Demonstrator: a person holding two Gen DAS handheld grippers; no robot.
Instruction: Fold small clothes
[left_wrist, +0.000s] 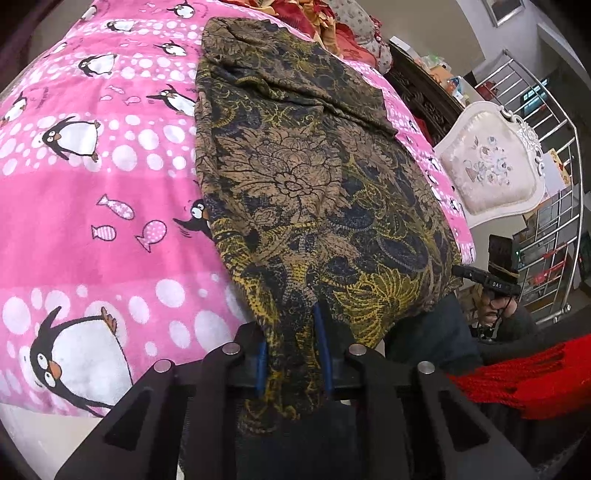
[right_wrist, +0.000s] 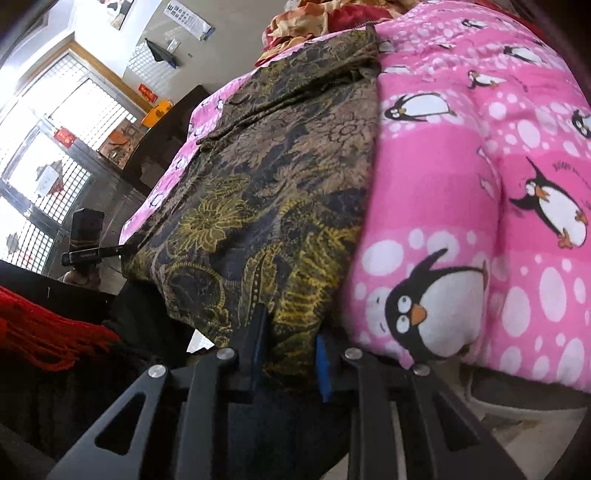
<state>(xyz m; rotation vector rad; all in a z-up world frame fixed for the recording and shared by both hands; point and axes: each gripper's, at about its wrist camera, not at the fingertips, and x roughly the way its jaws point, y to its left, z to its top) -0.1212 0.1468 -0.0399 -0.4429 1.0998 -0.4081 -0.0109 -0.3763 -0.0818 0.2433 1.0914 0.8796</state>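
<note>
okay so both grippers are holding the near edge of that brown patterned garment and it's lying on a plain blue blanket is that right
Not quite. The blanket is pink with penguins and white dots, not plain blue, as the left wrist view shows. The rest holds: the left gripper and right gripper each grip the near edge of the brown patterned garment.

Your matt black plastic left claw (left_wrist: 291, 354) (shiny metal rivets) meets thin, matt floral cloth (left_wrist: 295, 177) lying over a fuzzy pink fleece blanket (left_wrist: 92, 177).
</note>
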